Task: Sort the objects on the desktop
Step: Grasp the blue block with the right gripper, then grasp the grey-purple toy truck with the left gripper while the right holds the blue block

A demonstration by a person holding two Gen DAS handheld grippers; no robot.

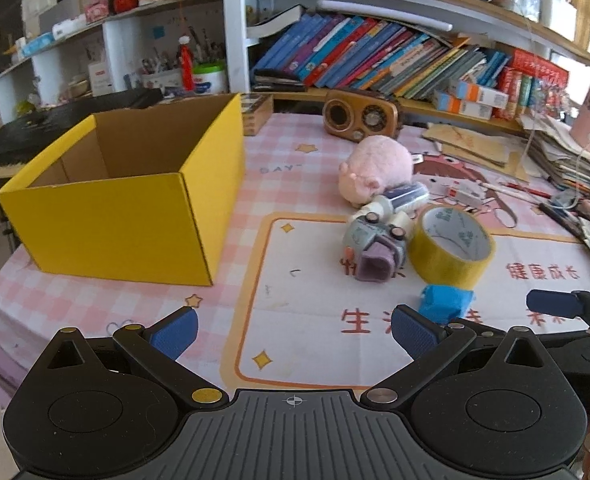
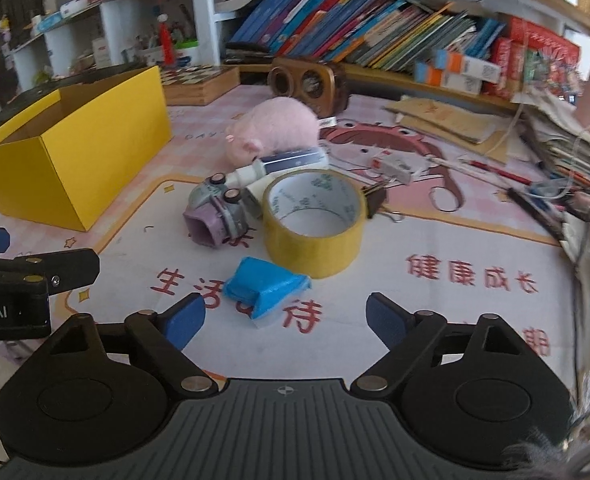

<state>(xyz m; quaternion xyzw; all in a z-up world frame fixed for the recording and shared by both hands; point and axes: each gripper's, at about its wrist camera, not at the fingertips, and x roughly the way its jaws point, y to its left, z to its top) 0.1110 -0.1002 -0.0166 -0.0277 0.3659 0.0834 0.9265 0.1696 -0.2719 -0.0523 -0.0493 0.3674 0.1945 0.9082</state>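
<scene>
Right wrist view: the right claw [image 2: 285,322] hangs released above the worktop [image 2: 435,320], its blue pads spread and nothing between them. Just ahead of it lies a small blue-wrapped block [image 2: 265,286], touching no pad. Beyond that stands a roll of yellow tape [image 2: 315,226] with faint green print on its inner liner, too small to read. To its left lies a grey-and-purple toy [image 2: 215,216]; behind them a white-capped tube [image 2: 279,166] and a pink plush pig [image 2: 277,128]. A black binder clip [image 2: 377,198] sits by the tape's right side. The open yellow cardboard box [image 2: 75,152] stands well apart on the left. The cartoon mat under everything carries large red Chinese characters. At the left edge, the left claw's body shows white lettering ending in "ot.AI".

Left wrist view: the left claw [image 1: 295,330] is likewise released and empty, over a bare patch of mat between box and clutter. A wooden retro radio [image 1: 361,118] sits below the bookshelf [image 1: 375,56].
</scene>
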